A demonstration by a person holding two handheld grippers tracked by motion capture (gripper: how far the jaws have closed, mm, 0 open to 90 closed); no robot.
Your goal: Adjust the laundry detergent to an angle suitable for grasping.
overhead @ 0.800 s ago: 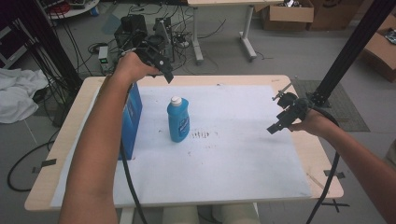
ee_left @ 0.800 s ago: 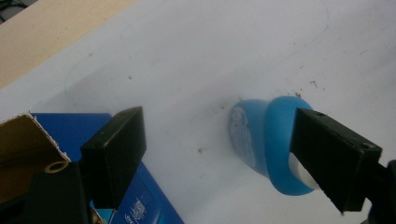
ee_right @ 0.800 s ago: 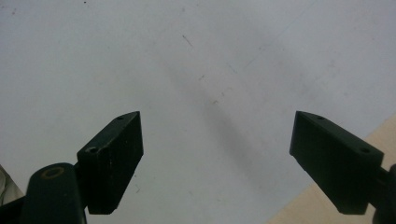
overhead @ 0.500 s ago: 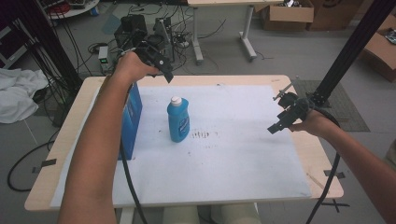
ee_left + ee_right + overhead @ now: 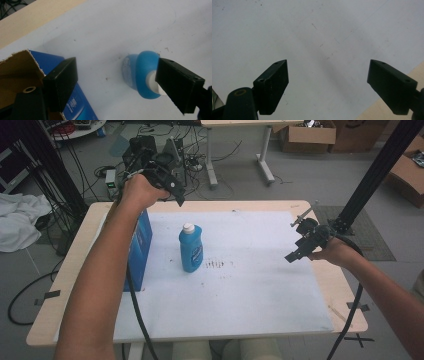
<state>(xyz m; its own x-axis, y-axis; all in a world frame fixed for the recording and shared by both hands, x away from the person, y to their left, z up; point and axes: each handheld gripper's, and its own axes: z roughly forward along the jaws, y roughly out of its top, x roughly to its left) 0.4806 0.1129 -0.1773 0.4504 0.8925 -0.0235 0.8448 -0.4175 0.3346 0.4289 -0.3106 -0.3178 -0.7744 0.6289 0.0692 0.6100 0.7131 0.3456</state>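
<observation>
Nothing's really moved: left gripper (image 5: 172, 190) still hovers spread wide above the bottle (image 5: 191, 247); drop straight over its cap (image 5: 153, 82). Right gripper (image 5: 299, 251) spread, empty.

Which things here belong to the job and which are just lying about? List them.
Belonging to the job:
- blue bottle, upright with white cap
- blue box, open-topped, beside the bottle
- left gripper, open, above them
- right gripper, open, empty

Just lying about:
- white cloth on the floor
- cardboard boxes
</observation>
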